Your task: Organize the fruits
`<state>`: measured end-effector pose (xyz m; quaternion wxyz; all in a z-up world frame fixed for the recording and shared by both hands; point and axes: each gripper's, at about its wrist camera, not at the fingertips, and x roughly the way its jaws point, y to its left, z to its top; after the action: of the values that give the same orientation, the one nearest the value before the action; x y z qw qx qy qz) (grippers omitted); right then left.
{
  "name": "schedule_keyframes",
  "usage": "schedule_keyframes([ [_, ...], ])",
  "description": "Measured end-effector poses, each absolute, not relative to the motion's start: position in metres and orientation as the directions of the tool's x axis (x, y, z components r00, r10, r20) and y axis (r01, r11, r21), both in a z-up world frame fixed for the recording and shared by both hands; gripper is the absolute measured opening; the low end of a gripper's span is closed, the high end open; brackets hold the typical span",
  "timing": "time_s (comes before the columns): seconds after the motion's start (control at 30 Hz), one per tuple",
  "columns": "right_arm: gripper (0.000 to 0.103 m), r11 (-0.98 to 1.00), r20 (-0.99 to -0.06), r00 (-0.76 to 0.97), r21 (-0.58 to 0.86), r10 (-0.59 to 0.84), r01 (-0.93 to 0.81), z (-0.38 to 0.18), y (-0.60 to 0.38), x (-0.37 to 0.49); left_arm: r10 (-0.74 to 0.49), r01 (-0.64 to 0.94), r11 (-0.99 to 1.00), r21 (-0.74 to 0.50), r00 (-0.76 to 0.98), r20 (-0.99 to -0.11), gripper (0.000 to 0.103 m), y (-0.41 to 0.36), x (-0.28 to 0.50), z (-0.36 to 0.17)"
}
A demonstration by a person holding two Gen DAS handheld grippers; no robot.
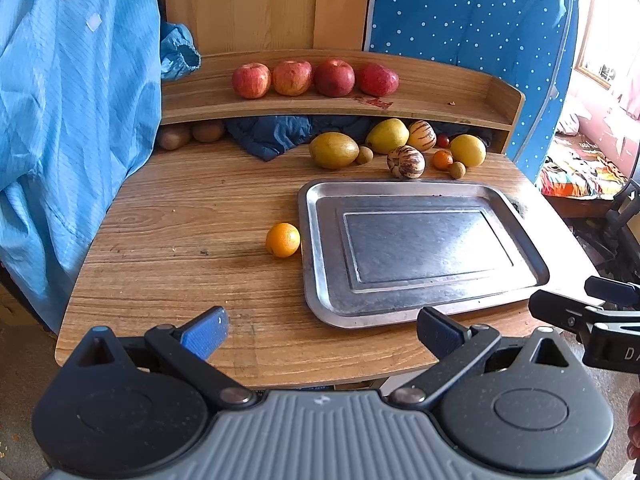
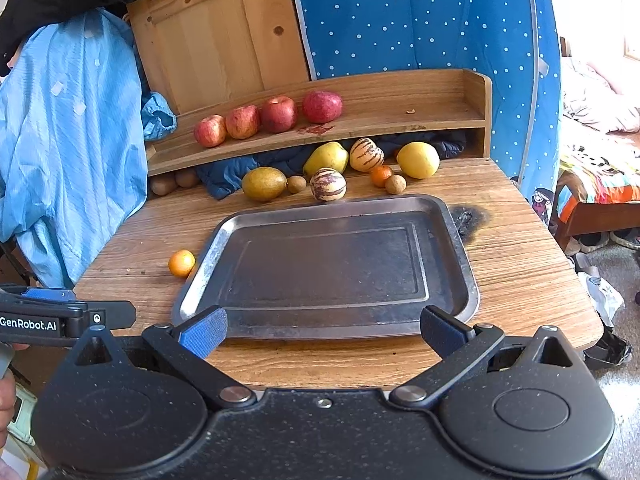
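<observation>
My left gripper (image 1: 322, 334) wide open, empty, over near table edge (image 1: 160, 240); my right gripper (image 2: 324, 332) same, above tray (image 2: 460, 240) front rim. Orange (image 1: 283, 240) just left of tray; four apples (image 1: 314, 78) on shelf (image 1: 440, 96)

A light blue garment (image 1: 76, 120) hung off the desk's (image 1: 180, 216) left edge; a burn mark (image 2: 468, 218) darkened its right side.
</observation>
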<state>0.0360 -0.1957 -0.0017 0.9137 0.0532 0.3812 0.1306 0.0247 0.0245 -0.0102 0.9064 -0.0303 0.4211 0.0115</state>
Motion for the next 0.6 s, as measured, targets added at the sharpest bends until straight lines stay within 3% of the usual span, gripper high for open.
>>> schedule_keyframes([
  [0.6, 0.102, 0.959, -0.697, 0.659, 0.205, 0.283, -0.196, -0.009, -0.193, 0.046, 0.0, -0.056, 0.997, -0.044, 0.621, -0.783, 0.102, 0.03, 0.036, -0.016],
])
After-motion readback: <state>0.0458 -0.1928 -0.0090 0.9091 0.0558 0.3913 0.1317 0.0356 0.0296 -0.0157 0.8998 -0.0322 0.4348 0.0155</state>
